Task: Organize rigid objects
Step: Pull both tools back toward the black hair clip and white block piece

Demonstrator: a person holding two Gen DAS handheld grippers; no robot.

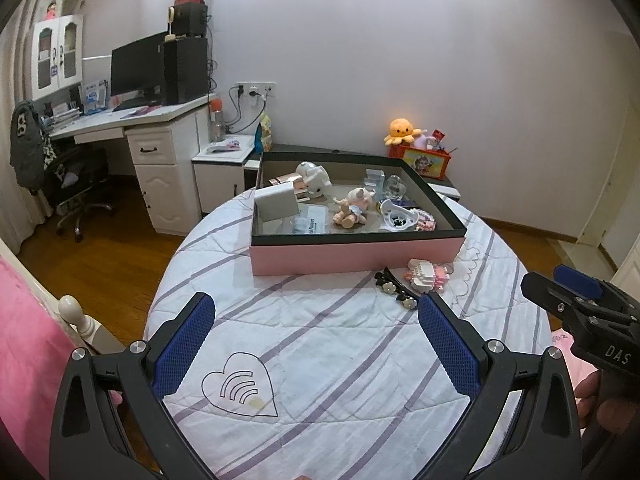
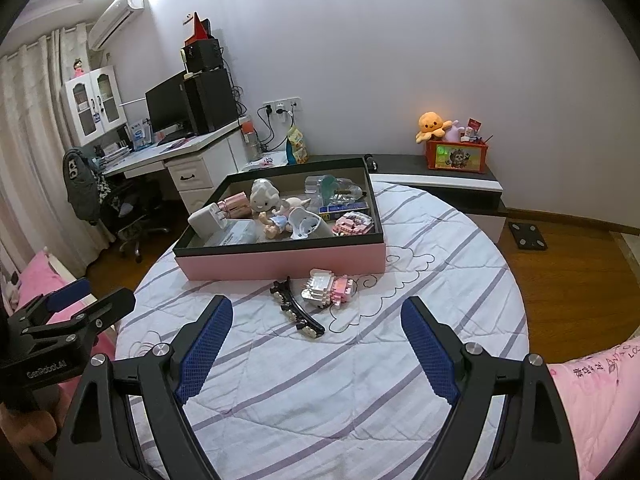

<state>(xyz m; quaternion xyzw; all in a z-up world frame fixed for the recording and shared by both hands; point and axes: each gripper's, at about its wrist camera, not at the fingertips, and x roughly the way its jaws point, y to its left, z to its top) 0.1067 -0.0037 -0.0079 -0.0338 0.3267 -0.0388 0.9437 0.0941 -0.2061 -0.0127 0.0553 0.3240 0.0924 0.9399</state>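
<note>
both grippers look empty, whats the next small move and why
Probably ease the right gripper forward onto the black hair clip: it and the pink block toy lie outside the pink box, and both grippers are open.

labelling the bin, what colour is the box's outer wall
Pink, under a black rim; clearest in the right wrist view.

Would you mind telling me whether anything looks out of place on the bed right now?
Yes: a black hair clip and a pink-and-white brick model lie loose on the quilt, just outside the pink box that holds the other trinkets.
</note>
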